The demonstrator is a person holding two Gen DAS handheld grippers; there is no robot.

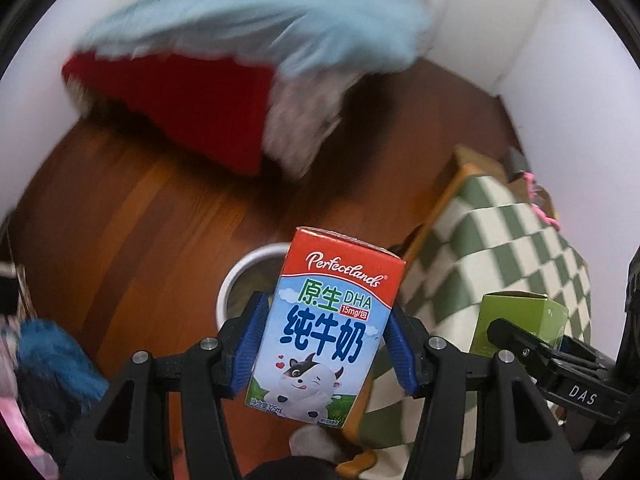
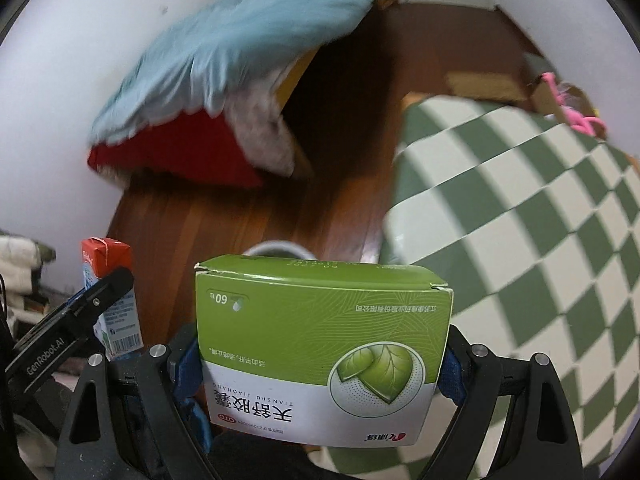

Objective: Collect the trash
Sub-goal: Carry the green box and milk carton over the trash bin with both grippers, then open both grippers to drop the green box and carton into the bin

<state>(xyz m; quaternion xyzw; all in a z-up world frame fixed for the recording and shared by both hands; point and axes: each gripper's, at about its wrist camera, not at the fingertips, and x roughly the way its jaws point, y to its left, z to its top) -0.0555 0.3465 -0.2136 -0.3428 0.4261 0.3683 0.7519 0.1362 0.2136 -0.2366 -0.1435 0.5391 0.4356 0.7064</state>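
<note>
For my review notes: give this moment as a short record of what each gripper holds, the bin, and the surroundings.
left gripper: shut on milk carton, upright
right gripper: shut on green box, print upside down
bin: white rim on wooden floor, behind the carton
nearby: checked cloth; blue blanket
trash dropped: not yet
</note>
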